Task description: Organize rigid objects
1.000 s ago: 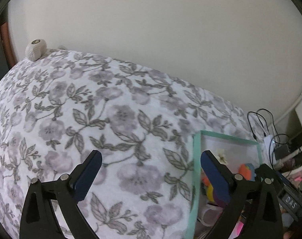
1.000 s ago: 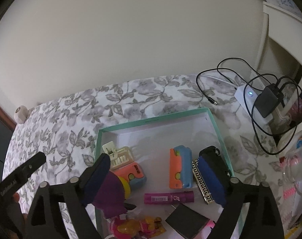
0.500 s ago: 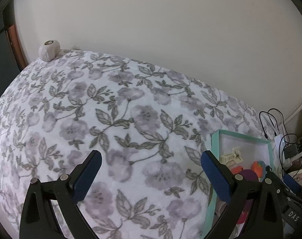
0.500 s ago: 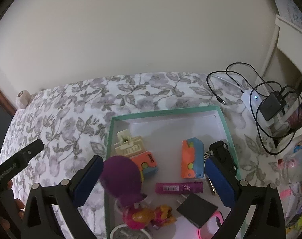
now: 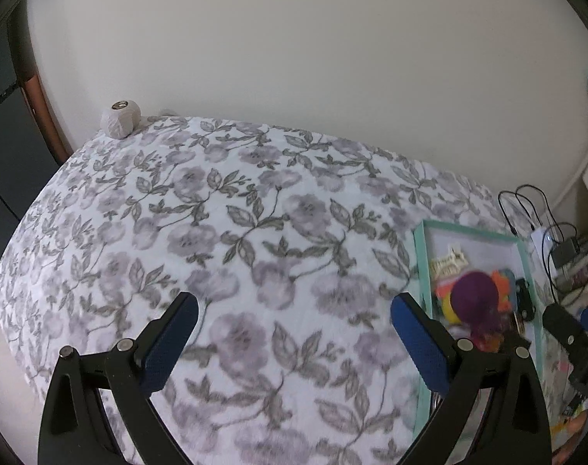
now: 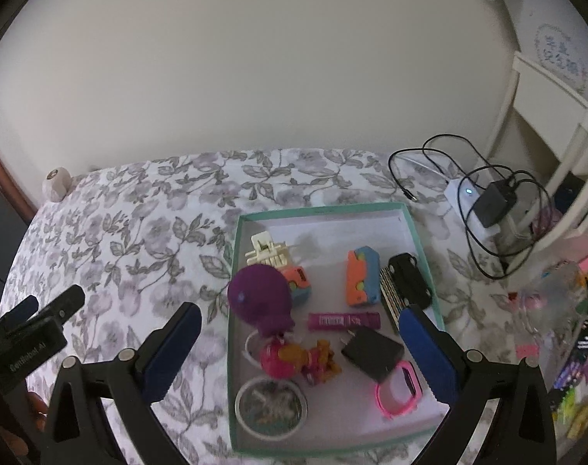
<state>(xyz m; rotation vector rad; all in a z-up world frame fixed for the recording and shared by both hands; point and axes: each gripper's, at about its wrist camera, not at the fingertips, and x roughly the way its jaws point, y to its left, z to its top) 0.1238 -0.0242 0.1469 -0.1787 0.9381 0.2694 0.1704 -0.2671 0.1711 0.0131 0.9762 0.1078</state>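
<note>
My right gripper (image 6: 300, 348) and left gripper (image 5: 294, 339) both gape wide, holding nothing. The purple toy (image 6: 261, 298) stands in the teal tray (image 6: 232, 290). It looks light and rigid; I'd pinch its narrow neck, I judge.

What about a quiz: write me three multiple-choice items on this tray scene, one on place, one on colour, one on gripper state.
1. Where does the purple tube lie?
A. in the teal tray
B. on the floral cloth
C. by the charger

2. What colour is the hair claw clip?
A. black
B. cream
C. pink

3. How is the right hand-held gripper?
A. shut on the tube
B. shut on nothing
C. open, holding nothing

Key: 1 A, it lies on the tray floor; 2 B, it looks pale cream; 3 C, the jaws stand wide apart with nothing gripped.
</note>
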